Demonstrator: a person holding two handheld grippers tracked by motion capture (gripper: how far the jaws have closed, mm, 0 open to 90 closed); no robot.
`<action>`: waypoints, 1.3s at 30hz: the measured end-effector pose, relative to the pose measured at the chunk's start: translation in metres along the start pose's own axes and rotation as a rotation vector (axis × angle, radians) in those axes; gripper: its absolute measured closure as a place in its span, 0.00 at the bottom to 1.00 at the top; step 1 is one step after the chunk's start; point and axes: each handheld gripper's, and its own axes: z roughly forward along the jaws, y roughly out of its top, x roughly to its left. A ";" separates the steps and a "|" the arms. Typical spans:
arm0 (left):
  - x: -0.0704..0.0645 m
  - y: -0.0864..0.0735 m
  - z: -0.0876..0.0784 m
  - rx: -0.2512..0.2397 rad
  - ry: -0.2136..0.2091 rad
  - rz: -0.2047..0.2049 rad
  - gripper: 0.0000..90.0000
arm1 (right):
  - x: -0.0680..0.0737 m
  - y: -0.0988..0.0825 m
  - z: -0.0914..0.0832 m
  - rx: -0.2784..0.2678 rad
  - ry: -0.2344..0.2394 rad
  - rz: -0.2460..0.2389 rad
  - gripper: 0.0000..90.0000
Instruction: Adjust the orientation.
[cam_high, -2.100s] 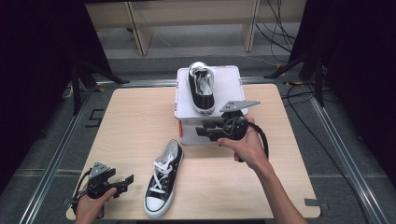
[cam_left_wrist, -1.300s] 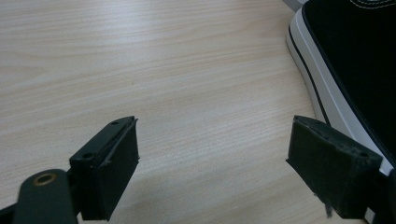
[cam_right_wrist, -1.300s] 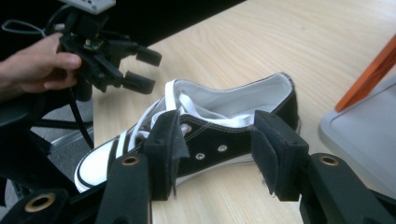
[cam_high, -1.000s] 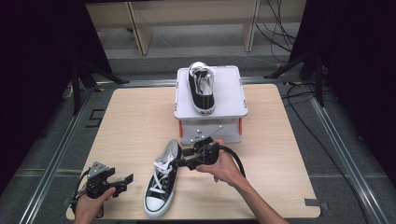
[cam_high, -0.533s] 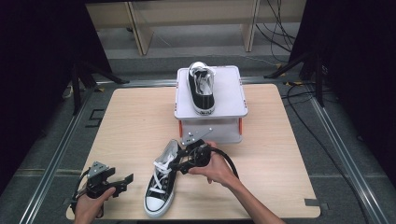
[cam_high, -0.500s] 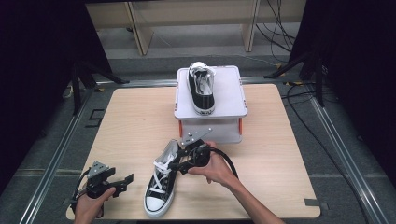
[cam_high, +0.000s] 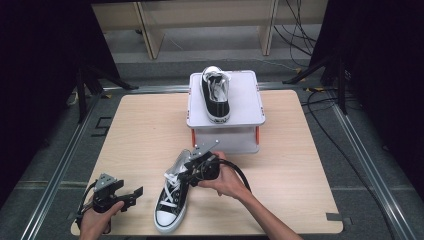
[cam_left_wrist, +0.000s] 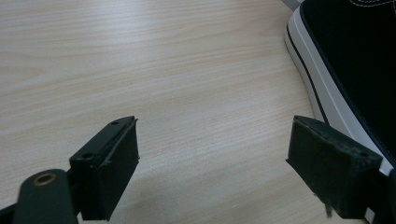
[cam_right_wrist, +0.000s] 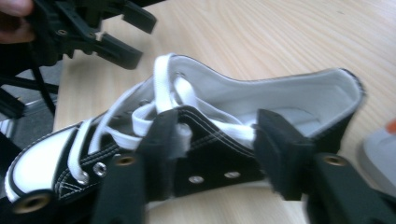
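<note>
- Your left gripper (cam_high: 131, 194) sits low at the near-left corner of the table (cam_high: 140, 130), fingers wide open and holding nothing. In the left gripper view bare wood lies between the pads and the sneaker's white sole edge is just beside the right pad (cam_left_wrist: 327, 163).
- It's parked, not working. Leave it there or bring it in only if the shoe needs steadying.
- The black sneaker (cam_high: 172, 202) lies on the table near the front edge, toe towards you, heel towards the box, laces loose.
- Your right gripper (cam_high: 186, 172) is at the sneaker's ankle collar. In the right gripper view its fingers (cam_right_wrist: 161, 154) straddle the near side wall by the eyelets, and they've just been closing with that wall between them.
- The pads look set against the canvas, but the frame is blurred, so I can't confirm a firm pinch.
- My read of the step: picking up the second shoe. Next move needs a solid squeeze on the collar, then a straight lift.
- Watch the loose lace (cam_right_wrist: 140, 116) under the left pad; clamping lace instead of canvas could let the shoe slip.
- The white box (cam_high: 226, 127) stands at the back centre with the matching sneaker (cam_high: 216, 95) on its lid, towards the lid's left. Bare lid remains to its right, likely the drop spot.
- The path from shoe to box looks clear; the lift must clear the box's front wall.
</note>
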 end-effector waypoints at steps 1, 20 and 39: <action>0.000 0.000 0.000 0.000 0.000 0.000 0.17 | -0.001 0.000 -0.001 0.001 0.005 0.005 0.62; 0.001 0.001 -0.002 -0.011 0.001 -0.006 0.17 | -0.001 -0.016 -0.027 0.047 -0.016 -0.065 0.99; 0.001 0.000 -0.002 -0.013 0.002 -0.004 0.17 | 0.045 -0.033 -0.040 0.101 0.007 0.012 0.78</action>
